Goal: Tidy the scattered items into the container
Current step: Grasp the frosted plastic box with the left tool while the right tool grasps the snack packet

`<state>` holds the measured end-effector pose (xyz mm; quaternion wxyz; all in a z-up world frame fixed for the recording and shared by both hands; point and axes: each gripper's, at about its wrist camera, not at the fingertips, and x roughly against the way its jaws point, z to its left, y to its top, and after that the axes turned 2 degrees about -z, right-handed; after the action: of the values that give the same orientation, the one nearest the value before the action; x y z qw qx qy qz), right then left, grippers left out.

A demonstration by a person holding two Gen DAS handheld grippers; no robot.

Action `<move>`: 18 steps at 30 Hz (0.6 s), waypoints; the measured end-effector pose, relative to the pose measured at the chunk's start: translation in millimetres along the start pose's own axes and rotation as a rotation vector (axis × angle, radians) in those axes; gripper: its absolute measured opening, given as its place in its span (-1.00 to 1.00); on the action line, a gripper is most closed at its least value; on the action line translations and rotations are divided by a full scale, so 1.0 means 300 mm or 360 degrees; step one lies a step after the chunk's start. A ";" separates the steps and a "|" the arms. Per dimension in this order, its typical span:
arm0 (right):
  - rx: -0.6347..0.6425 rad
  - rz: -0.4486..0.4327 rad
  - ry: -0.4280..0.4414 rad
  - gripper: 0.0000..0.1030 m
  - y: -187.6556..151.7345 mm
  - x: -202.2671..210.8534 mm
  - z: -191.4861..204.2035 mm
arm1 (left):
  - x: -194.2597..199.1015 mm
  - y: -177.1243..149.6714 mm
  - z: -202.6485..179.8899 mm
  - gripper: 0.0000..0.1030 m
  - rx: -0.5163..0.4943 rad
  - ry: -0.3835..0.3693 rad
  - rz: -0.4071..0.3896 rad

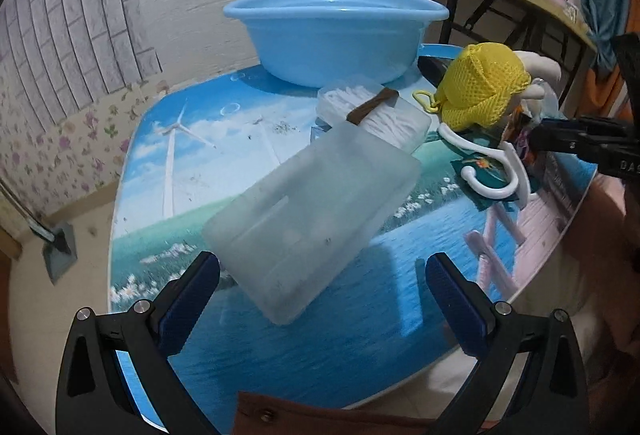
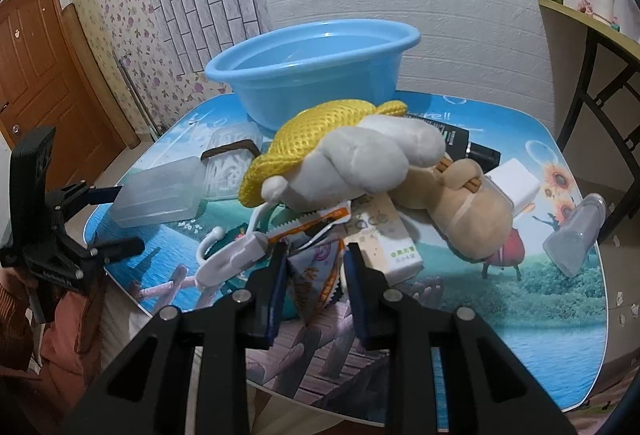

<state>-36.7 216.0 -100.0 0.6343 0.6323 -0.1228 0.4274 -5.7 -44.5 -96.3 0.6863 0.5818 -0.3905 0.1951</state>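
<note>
- One round light-blue plastic basin [image 2: 312, 75] is seen at the back of the counter [image 2: 540, 315], which has a sea picture on it.
- One frosted clear plastic box [image 1: 316, 231] lies in front of the left tool [image 1: 320, 299]; the tool is held wide open, with nothing pressed.
- The right tool [image 2: 316, 275] is closed tight on one small orange and purple snack packet [image 2: 316, 275].
- The way to the basin is blocked by one yellow mesh bag [image 2: 312, 139], one soft toy [image 2: 380, 159] and one white plastic hook [image 2: 236, 255].
- One clear bottle [image 2: 576, 235] lies well apart on the right.
</note>
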 end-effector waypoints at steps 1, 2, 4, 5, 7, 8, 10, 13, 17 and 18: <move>0.0001 0.0000 0.0000 -0.47 -0.001 0.000 0.000 | 0.001 0.006 0.008 1.00 0.0001 0.0017 -0.0017; 0.0003 0.0000 0.0000 -0.47 -0.002 0.001 0.000 | 0.000 0.012 0.016 1.00 0.0005 0.0022 -0.0023; 0.0005 0.0001 -0.0001 -0.47 -0.002 0.001 0.000 | -0.002 0.028 0.032 1.00 0.0004 0.0018 -0.0040; 0.0004 0.0002 0.0000 -0.47 -0.002 0.001 -0.001 | -0.005 0.038 0.036 1.00 -0.0013 0.0017 -0.0046; 0.0003 0.0002 0.0000 -0.47 -0.002 0.001 0.000 | -0.017 0.055 0.033 1.00 -0.0075 0.0023 -0.0055; 0.0002 0.0001 -0.0001 -0.47 -0.002 0.002 0.000 | -0.027 0.062 0.031 1.00 -0.0106 0.0022 -0.0056; 0.0000 0.0002 0.0000 -0.47 -0.003 0.002 0.001 | -0.057 0.067 0.039 1.00 -0.0100 -0.0004 -0.0031; -0.0004 -0.0002 -0.0005 -0.47 -0.007 0.006 0.004 | -0.079 0.057 0.058 1.00 -0.0042 -0.0037 -0.0010; -0.0044 -0.0059 -0.0023 -0.50 -0.007 0.029 -0.011 | -0.053 0.039 0.069 0.72 0.0007 -0.0063 -0.0030; -0.0051 -0.0069 -0.0025 -0.50 -0.005 0.034 -0.015 | -0.046 0.033 0.075 0.67 0.0027 -0.0031 -0.0034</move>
<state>-31.1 224.3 -94.7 0.6525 0.6279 -0.1209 0.4067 -28.4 -60.9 -100.2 0.6797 0.5935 -0.3891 0.1854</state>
